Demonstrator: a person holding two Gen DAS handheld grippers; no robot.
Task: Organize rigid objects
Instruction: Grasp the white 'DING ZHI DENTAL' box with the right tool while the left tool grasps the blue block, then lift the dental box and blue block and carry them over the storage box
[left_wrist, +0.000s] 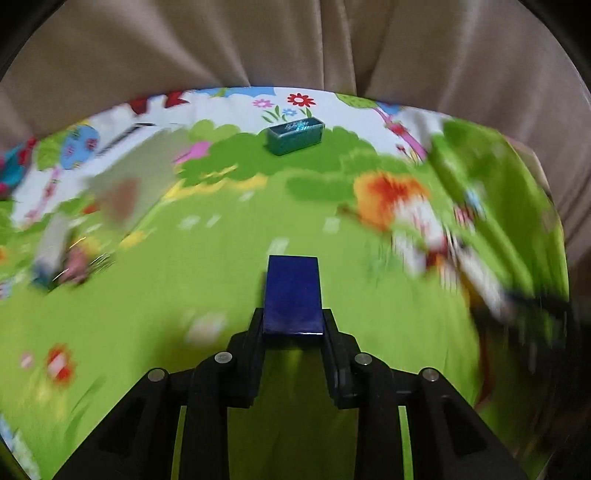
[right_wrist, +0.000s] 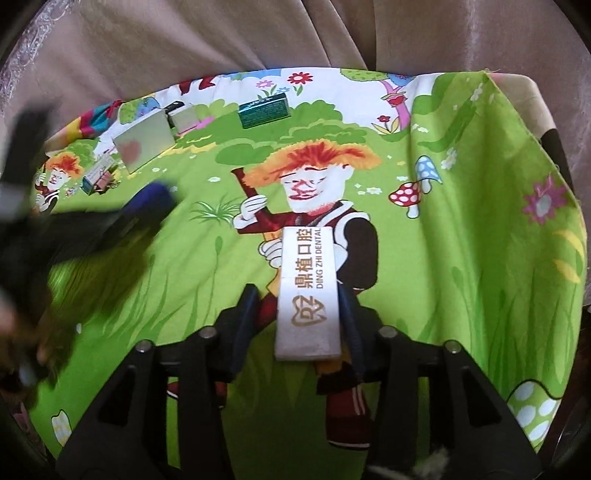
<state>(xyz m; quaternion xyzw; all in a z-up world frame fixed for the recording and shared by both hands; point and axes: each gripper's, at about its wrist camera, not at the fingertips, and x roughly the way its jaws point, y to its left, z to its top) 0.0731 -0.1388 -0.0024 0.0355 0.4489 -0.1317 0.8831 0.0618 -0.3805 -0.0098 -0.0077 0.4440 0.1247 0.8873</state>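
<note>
Left gripper (left_wrist: 293, 325) clamped on a dark blue box (left_wrist: 293, 293), which sticks forward from between the fingers above the green cartoon-print cloth (left_wrist: 184, 295); this view is motion-blurred at both sides. Right gripper (right_wrist: 301, 325) stands part-way apart around a white box printed "DING ZHI DENTAL" (right_wrist: 308, 291) that lies flat on the cloth, a gap showing on each side, pads not pressing. Far edge of cloth: teal box (left_wrist: 295, 136), with a large grey box (right_wrist: 144, 146) and smaller boxes to its left.

Blue box (left_wrist: 291, 295) gripped; white box (right_wrist: 308, 295) lying flat.
</note>
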